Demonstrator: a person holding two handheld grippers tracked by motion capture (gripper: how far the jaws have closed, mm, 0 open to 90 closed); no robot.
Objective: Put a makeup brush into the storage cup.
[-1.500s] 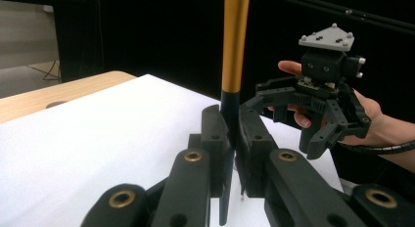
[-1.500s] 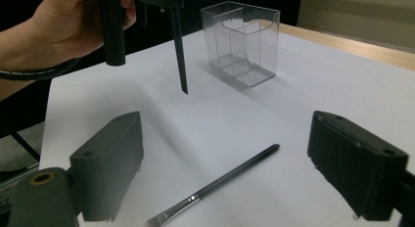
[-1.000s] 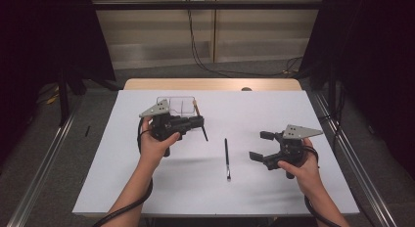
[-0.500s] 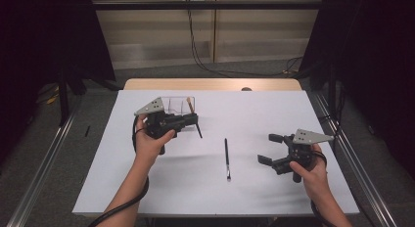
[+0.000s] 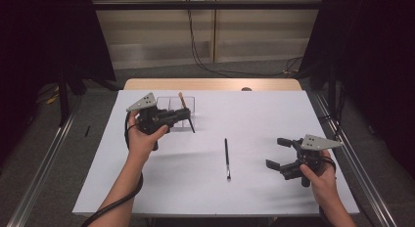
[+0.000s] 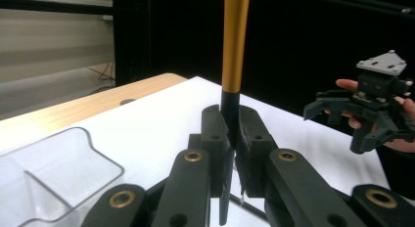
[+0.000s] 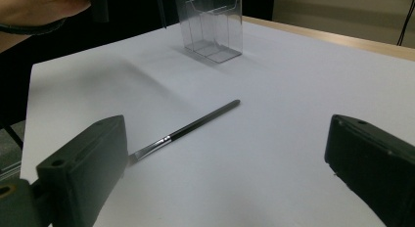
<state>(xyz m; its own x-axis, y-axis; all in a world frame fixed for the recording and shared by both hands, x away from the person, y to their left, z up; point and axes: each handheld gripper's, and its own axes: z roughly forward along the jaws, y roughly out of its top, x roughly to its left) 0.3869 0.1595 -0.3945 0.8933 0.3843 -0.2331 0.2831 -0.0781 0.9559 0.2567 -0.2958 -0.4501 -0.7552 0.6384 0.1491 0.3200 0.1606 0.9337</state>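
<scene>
My left gripper (image 5: pixel 185 114) is shut on a thin brush (image 5: pixel 182 101) with a gold upper handle and a black lower shaft, held nearly upright beside a clear plastic box (image 5: pixel 172 108). In the left gripper view the jaws clamp the black shaft and the gold handle (image 6: pixel 235 41) rises above them; the clear box (image 6: pixel 58 173) sits at lower left. A second, all-black brush (image 5: pixel 227 157) lies flat mid-table. My right gripper (image 5: pixel 275 152) hovers open to its right. In the right gripper view the black brush (image 7: pixel 191 129) lies ahead between the spread jaws.
The white table sheet (image 5: pixel 254 114) ends in a wooden strip (image 5: pixel 210 84) at the far edge. The clear box (image 7: pixel 210 26) stands far ahead in the right gripper view. The other hand's gripper (image 6: pixel 372 109) appears at the right in the left gripper view.
My left gripper has carried the gold-handled brush left and back toward the clear box. My right gripper has drawn right and nearer the front edge, staying open.
</scene>
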